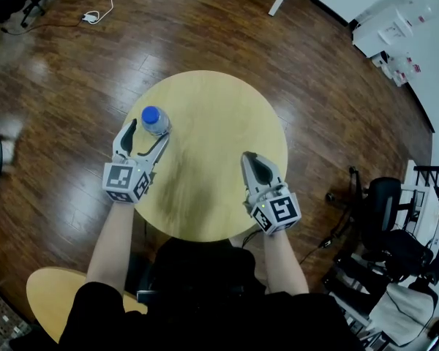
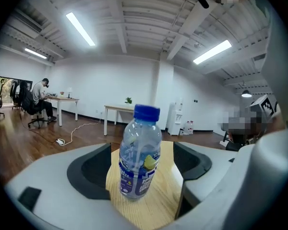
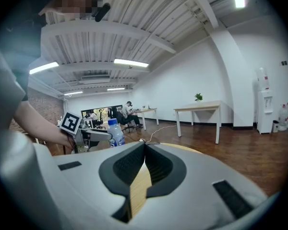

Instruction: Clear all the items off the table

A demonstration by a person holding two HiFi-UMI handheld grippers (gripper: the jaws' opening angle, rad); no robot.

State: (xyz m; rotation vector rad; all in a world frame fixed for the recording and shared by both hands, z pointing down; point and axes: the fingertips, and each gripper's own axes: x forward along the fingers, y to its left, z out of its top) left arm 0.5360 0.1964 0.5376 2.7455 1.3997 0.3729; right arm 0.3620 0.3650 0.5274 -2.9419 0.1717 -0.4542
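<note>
A clear water bottle [image 1: 155, 120] with a blue cap and a blue label stands upright near the left edge of the round wooden table [image 1: 219, 152]. My left gripper [image 1: 148, 131] is open around it; in the left gripper view the bottle [image 2: 139, 152] stands between the grey fingers [image 2: 93, 169] with a gap on each side. My right gripper [image 1: 250, 158] hovers over the table's right part, shut with nothing in it; its pads meet in the right gripper view [image 3: 145, 145]. That view also shows the bottle [image 3: 116, 133] and the left gripper [image 3: 86, 137] at far left.
A yellow stool [image 1: 47, 291] stands at the lower left beside the person. Black office chairs and gear [image 1: 384, 210] crowd the right. A white cable [image 1: 95, 14] lies on the wooden floor beyond the table, and white boxes [image 1: 384, 31] sit at the upper right.
</note>
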